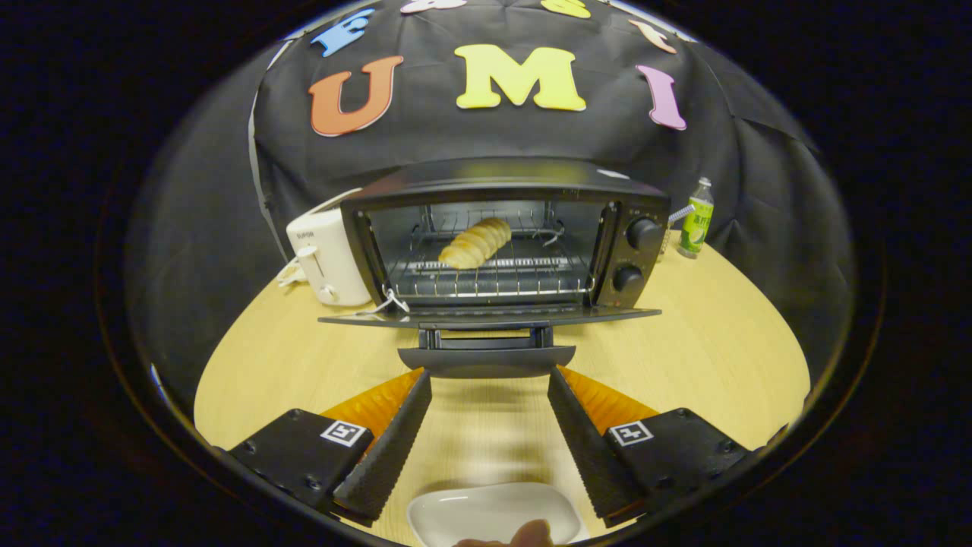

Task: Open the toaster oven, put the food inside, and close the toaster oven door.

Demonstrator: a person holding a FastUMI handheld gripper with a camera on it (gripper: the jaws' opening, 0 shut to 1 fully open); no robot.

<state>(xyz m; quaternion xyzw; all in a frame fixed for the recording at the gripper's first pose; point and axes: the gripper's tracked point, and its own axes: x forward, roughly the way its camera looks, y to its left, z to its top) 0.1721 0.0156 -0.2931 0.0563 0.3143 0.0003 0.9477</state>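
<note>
A black toaster oven stands on the wooden table with its door folded down flat toward me. On the wire rack inside lies a pale yellow ridged bread roll. The door's handle sits just ahead of my fingertips. My gripper is open, its fingers spread wide with nothing between them, their tips on either side of the handle and just short of it. A white plate lies empty on the table below the fingers, with a fingertip of a person at its near rim.
A white pop-up toaster stands against the oven's left side, its cord trailing on the table. A green-labelled bottle stands right of the oven. Two knobs are on the oven's right panel. The round table has bare wood on both sides.
</note>
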